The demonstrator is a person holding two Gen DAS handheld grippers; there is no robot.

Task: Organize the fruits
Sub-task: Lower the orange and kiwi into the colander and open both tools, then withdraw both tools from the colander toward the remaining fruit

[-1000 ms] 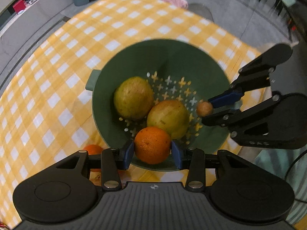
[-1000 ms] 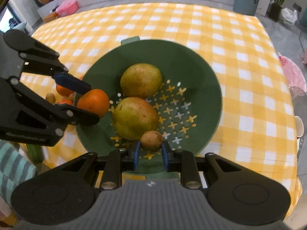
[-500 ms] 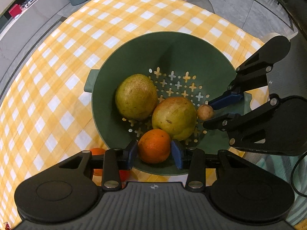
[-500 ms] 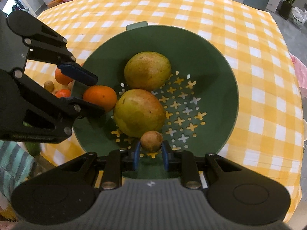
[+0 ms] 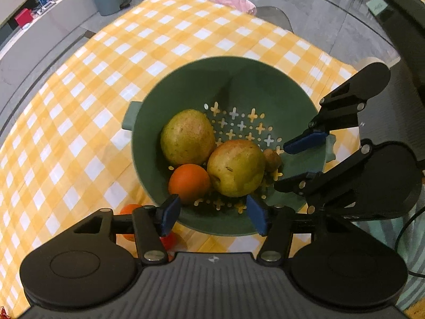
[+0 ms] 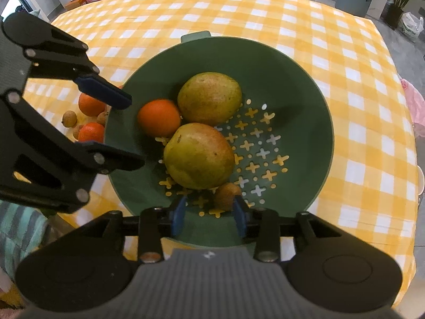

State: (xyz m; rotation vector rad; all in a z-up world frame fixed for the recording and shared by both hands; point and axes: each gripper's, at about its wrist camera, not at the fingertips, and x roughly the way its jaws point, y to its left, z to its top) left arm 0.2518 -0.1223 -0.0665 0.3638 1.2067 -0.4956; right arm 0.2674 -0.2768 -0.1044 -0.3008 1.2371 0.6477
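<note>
The green colander (image 6: 305, 85) sits on the checked surface (image 6: 345, 53) and serves as the landmark for everything else. Inside it lie two large yellow-green fruits (image 6: 209, 98), touching each other near its middle, an orange (image 6: 158, 118) against its left wall beside them, and a small brown fruit (image 6: 226, 196) at its near edge.

The left gripper (image 5: 212, 214) hangs over the colander's near rim, its fingers parting with nothing between them; the orange lies free just beyond them. The right gripper (image 6: 208, 214) is also above the near rim, its fingers opening, and the small brown fruit rests on the perforated floor just ahead of them, no longer pinched.

So four fruits appear to be placed. Outside the colander, just beside its left wall, two more oranges (image 6: 90, 103) and a few small brown fruits (image 6: 69, 118) wait on the surface, so the job looks roughly half done.
</note>
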